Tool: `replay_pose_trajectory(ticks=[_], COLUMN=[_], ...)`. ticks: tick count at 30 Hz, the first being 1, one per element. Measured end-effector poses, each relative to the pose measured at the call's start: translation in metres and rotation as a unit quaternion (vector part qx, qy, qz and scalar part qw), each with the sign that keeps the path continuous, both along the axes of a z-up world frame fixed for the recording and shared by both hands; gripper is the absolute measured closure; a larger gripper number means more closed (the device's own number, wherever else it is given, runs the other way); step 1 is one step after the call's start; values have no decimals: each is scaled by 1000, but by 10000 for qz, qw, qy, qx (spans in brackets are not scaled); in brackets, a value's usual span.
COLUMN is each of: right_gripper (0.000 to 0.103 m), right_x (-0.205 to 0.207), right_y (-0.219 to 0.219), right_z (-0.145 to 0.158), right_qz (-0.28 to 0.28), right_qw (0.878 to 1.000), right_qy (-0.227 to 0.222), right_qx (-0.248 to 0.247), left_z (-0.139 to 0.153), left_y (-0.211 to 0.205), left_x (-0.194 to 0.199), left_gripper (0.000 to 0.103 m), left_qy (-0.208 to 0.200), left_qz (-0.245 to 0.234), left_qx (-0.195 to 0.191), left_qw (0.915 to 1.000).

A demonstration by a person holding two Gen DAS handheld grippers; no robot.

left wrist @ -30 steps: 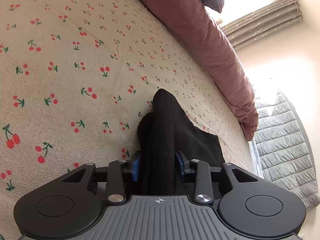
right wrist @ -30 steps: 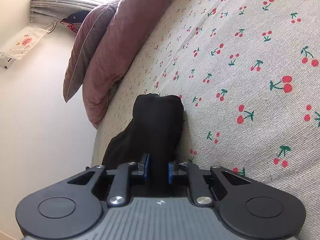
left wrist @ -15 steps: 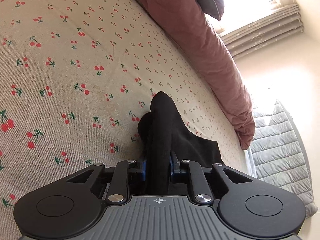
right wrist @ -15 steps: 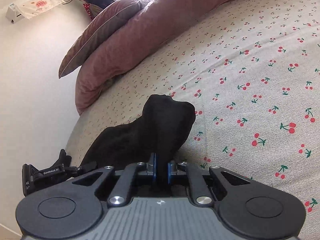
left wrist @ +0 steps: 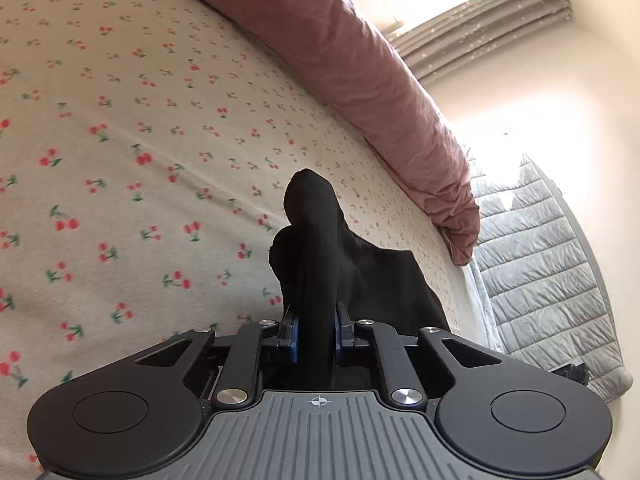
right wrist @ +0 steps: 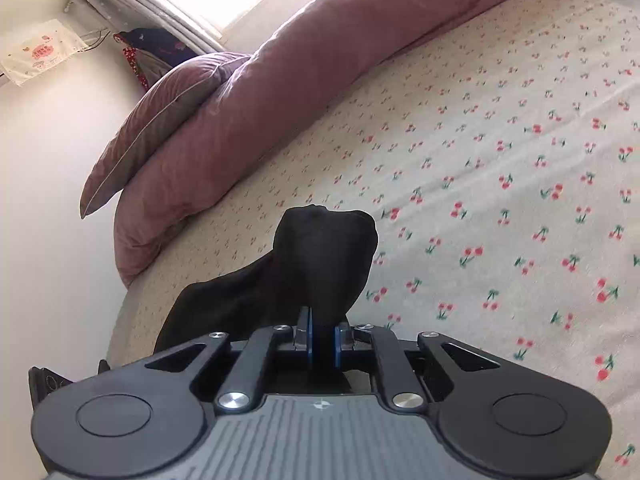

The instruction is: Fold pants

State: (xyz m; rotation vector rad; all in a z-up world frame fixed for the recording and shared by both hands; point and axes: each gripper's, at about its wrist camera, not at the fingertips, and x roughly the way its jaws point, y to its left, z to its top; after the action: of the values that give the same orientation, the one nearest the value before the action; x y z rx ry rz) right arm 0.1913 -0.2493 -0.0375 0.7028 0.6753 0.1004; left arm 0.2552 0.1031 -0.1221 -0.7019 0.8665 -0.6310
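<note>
Bed (left wrist: pixel 120 128): cream sheet printed with red cherries. Along its far edge, a long mauve-pink duvet roll (left wrist: pixel 360 60), a matching pillow (right wrist: pixel 160 120) at one end. Black pants (right wrist: pixel 248 292) near the side edge.

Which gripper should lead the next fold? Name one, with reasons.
Neither clearly: the left gripper and right gripper each pinch a bunch of the black pants above the sheet. Probably move both together.

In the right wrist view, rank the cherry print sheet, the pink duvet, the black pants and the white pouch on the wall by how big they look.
1. cherry print sheet
2. pink duvet
3. black pants, enlarged by nearness to the camera
4. white pouch, far off, so its true size is unsure
</note>
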Motion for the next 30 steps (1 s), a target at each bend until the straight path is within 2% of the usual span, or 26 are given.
replay_pose_trajectory(ticks=[4,7,8,9,10,11,12,13,15,18,24,30], right_gripper=[92,92,90,80,75,63,58,58,54,49,45,39], right_x=[16,32,39,45,53,59,65,67,64,53,21,-15], right_y=[-31,-47,-50,-53,-55,-57,-59,-61,-66,-69,-65,-47], right_z=[12,14,11,7,0,-7,-15,-21,-29,-34,-27,-21], right_qz=[-112,-62,-81,-135,-243,-410,-588,-645,-597,-519,-560,-401], right_qw=[9981,9939,9925,9918,9920,9923,9916,9913,9937,9960,9951,9939], right_qy=[-562,-1031,-1125,-1128,-1026,-835,-593,-453,-307,-107,260,517], right_qx=[-227,-388,-471,-583,-691,-818,-990,-1050,-894,-722,-774,-886], left_z=[12,8,4,-2,-8,-17,-24,-28,-26,-12,23,28], left_y=[-31,-43,-46,-51,-55,-57,-57,-56,-48,-40,-30,-29], left_x=[24,44,51,59,65,71,75,76,69,54,9,-36], left_gripper=[92,92,91,88,83,83,81,75,68,55,55,54], left_qy=[-356,-612,-702,-743,-689,-568,-435,-402,-516,-665,-690,-478], left_qz=[-84,81,203,380,539,718,830,839,713,544,126,-331], left_qx=[-104,-244,-224,-84,95,311,554,622,525,933,1268,1138], left_qw=[9993,9978,9971,9965,9961,9953,9941,9937,9947,9919,9894,9918])
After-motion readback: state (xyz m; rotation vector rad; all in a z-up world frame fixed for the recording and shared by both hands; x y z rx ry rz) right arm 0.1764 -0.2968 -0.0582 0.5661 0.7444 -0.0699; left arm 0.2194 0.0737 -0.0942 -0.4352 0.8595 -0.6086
